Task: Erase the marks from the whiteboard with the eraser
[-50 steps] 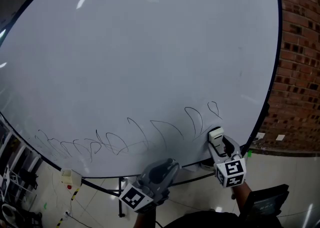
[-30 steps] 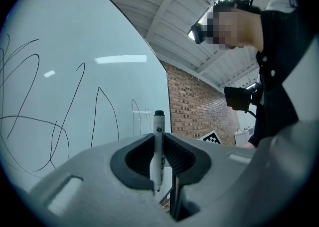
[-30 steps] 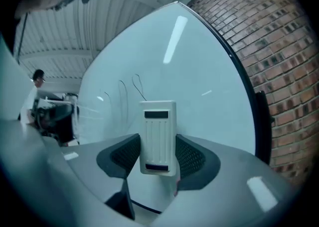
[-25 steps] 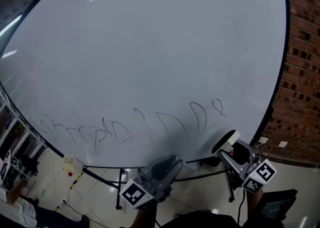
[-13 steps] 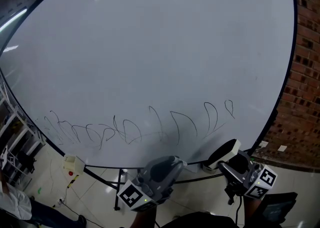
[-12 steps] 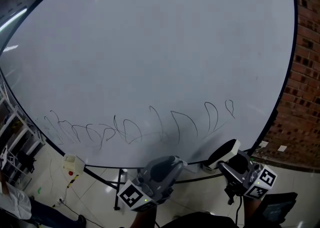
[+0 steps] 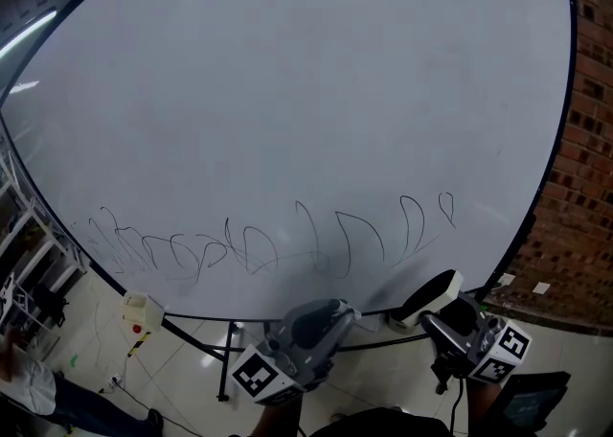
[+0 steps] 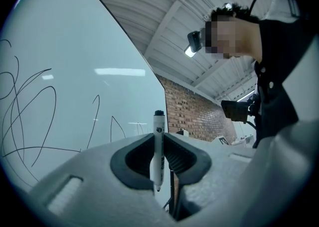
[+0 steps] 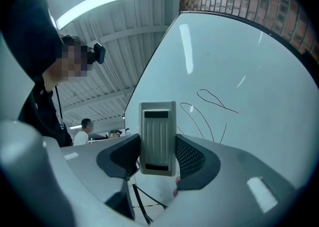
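Observation:
The big whiteboard (image 7: pixel 287 90) fills the head view, with a row of thin black scribbled marks (image 7: pixel 268 243) along its lower part. My right gripper (image 7: pixel 445 303) hangs just below the board's bottom right edge, shut on the grey and white eraser (image 7: pixel 429 295) (image 9: pixel 157 137), which stands off the board. The marks (image 9: pixel 209 109) show beyond the eraser in the right gripper view. My left gripper (image 7: pixel 321 315) sits below the board's lower edge, shut on a white marker pen (image 8: pixel 158 149) held upright. More marks (image 8: pixel 30 116) show on the board (image 8: pixel 75 47) at its left.
A brick wall (image 7: pixel 584 195) stands to the right of the board. The board's black stand legs (image 7: pixel 230 368) reach down to a tiled floor. A small white box with a red button (image 7: pixel 137 312) and shelving (image 7: pixel 24 272) are at the lower left. A person (image 9: pixel 82 132) stands far behind.
My right gripper with the eraser came down off the board's lower right corner and now hangs below its edge. The view has shifted slightly, and the marks look unchanged.

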### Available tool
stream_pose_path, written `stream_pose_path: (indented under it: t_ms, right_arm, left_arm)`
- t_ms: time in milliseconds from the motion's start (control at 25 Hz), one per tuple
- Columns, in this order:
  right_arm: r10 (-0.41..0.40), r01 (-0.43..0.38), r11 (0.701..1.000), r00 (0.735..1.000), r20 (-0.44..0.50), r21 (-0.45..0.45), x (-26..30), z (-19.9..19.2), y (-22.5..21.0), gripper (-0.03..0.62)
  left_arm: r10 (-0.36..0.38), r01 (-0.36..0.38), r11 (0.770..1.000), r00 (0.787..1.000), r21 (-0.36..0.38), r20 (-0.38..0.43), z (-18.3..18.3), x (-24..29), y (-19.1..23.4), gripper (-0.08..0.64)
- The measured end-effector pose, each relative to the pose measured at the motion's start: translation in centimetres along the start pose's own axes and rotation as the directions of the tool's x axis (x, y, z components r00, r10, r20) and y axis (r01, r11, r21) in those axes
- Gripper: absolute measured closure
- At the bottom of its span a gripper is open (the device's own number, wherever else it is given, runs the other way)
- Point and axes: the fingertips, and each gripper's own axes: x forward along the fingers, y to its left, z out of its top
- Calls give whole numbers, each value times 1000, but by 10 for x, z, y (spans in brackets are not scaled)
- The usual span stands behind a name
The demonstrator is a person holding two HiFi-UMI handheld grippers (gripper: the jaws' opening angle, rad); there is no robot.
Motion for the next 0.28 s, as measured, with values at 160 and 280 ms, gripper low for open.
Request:
stream_pose_path:
  t_ms: [160,280]
  right_arm:
    - [3,-3,1000,1000,-2,2,-1,1,2,365]
    - [2,-2,1000,1000,-4,4,-2,-1,3,365]
  left_arm:
    - [2,-2,1000,1000,4,1,2,-2,-1,498]
    - [4,-4,1000,1000,3,-1,1,-4,-2,498]
